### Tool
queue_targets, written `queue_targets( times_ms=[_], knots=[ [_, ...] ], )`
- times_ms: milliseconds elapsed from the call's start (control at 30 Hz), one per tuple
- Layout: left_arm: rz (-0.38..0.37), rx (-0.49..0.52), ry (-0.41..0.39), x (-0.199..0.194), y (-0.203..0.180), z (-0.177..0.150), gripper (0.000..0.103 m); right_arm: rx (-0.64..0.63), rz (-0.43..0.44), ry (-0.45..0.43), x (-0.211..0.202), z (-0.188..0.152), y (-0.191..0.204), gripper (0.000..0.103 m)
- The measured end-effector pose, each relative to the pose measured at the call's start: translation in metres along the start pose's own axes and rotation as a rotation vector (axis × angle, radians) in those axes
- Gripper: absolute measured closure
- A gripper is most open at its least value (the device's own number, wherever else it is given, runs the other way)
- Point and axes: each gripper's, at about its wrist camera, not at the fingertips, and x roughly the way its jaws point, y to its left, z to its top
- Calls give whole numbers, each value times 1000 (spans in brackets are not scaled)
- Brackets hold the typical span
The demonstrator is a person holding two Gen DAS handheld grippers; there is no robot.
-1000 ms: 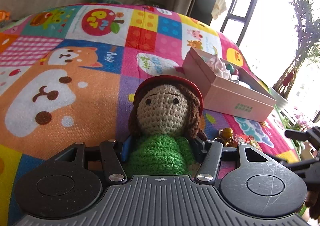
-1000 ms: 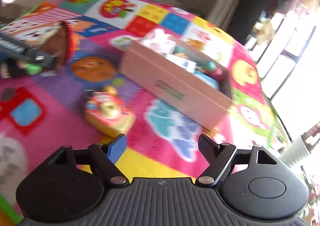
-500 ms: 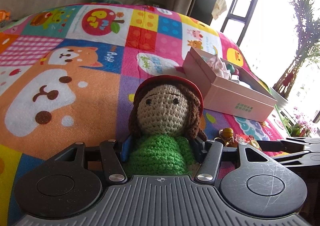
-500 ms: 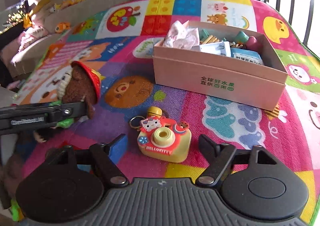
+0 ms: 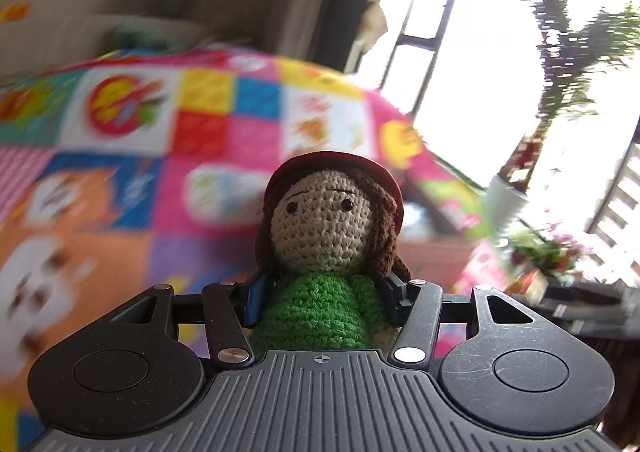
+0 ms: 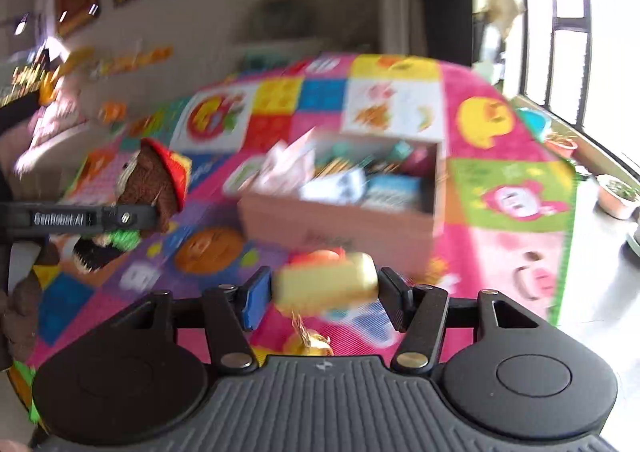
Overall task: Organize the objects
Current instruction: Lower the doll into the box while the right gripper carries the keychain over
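Right gripper (image 6: pixel 324 298) closing, clamped on toy camera (image 6: pixel 326 286), long axis crosswise between pads. Left gripper (image 5: pixel 324 302) clamped on crochet doll (image 5: pixel 324 248), upright. Pink box (image 6: pixel 340 220) ahead, nearer right gripper.

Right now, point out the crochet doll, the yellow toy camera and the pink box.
crochet doll (image 5: pixel 320 228): left wrist view, on its face.
yellow toy camera (image 6: pixel 326 284): right wrist view, on its yellow body.
pink box (image 6: pixel 336 226): right wrist view, on its near side wall.
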Motion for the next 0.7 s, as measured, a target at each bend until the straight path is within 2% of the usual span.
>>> queue_targets(
  times_ms=[100, 200, 300, 400, 433, 467, 533, 633, 700],
  knots=[
    [-71, 8, -2, 38, -34, 33, 44, 61, -3, -71, -12, 2, -19, 46],
    [-84, 7, -17, 88, -62, 52, 44, 94, -5, -109, -18, -2, -31, 46],
    [-29, -17, 23, 144, -77, 59, 43, 106, -15, -119, -22, -5, -41, 46],
    [24, -113, 147, 186, -72, 51, 41, 119, -25, -128, -26, -12, -53, 46],
    [44, -99, 170, 192, -74, 47, 40, 126, -30, -128, -26, -13, -57, 46],
    [72, -46, 177, 194, -79, 44, 35, 132, -36, -125, -26, -15, -61, 46],
    [106, 50, 200, 193, -86, 40, 34, 147, -47, -116, -23, -17, -68, 46],
    [74, 25, 221, 181, -79, 42, 34, 158, -55, -112, -19, -19, -73, 46],
    [44, -6, 205, 168, -70, 46, 36, 161, -54, -112, -19, -20, -74, 46]
  ],
)
